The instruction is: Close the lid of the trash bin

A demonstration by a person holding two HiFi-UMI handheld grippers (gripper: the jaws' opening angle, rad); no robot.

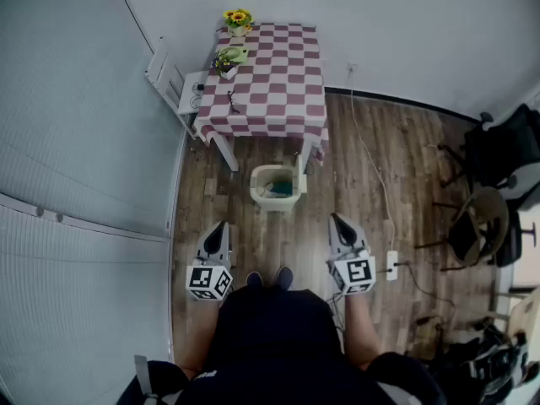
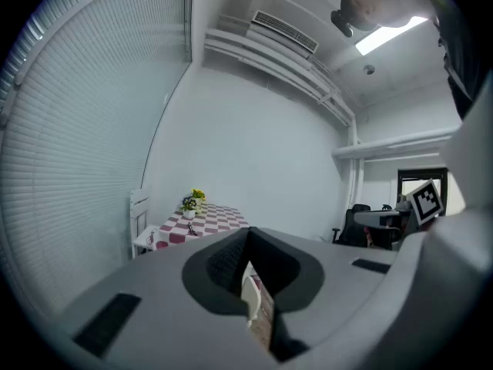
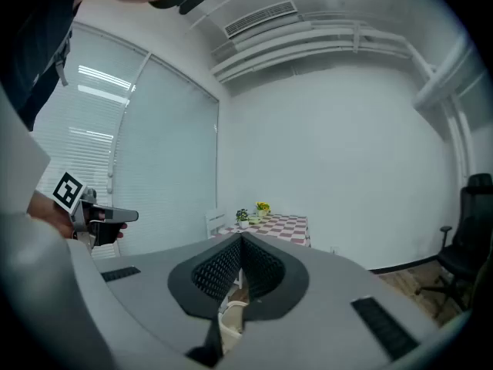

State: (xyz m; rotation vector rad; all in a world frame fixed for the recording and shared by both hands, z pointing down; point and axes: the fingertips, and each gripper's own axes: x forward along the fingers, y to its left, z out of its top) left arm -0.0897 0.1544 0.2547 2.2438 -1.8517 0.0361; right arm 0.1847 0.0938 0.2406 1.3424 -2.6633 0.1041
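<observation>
The trash bin (image 1: pixel 276 187) stood on the wooden floor (image 1: pixel 371 167) with its mouth open to the head view, something bluish inside. The checked table (image 1: pixel 272 74) rose just behind the bin. How the lid was hinged could not be made out from above.

Short of the bin, the left gripper (image 1: pixel 219 226) and the right gripper (image 1: pixel 337 219) were held nearly level, pointing toward it. Each had its jaws pressed together with nothing between them. The bin lay ahead of both and between them, close to the midline, so neither was clearly nearer. Each gripper view showed a sliver of the bin low down, past its closed jaws. By my judgement, either gripper would have to travel forward and inward to reach the lid.
</observation>
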